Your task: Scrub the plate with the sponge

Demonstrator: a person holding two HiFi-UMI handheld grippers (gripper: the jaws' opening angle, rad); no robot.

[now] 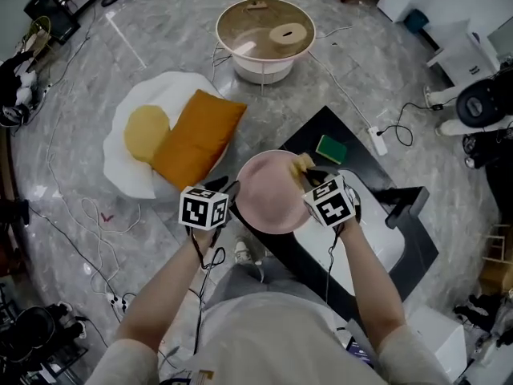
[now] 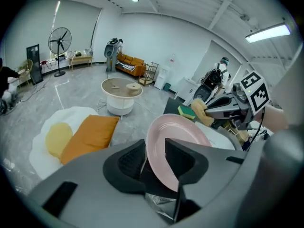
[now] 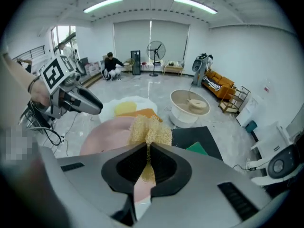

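Observation:
The pink plate (image 1: 268, 195) is tilted over the near left edge of the black table (image 1: 321, 127). Its left rim stands between the jaws of my left gripper (image 1: 227, 192). In the left gripper view the plate (image 2: 176, 127) leans across the gap of this gripper (image 2: 155, 151), near the left pad, and the jaws are apart. My right gripper (image 1: 311, 176) is shut on a yellowish fibrous sponge (image 1: 303, 164) at the plate's far right rim. In the right gripper view the sponge (image 3: 149, 129) sticks out of the gripper (image 3: 148, 152) over the plate (image 3: 107, 132).
A green sponge (image 1: 330, 148) lies on the black table. An orange cushion (image 1: 196, 135) and a yellow one (image 1: 147, 132) lie on a white floor mat. A round white low table (image 1: 264, 30) stands beyond. Cables run over the floor.

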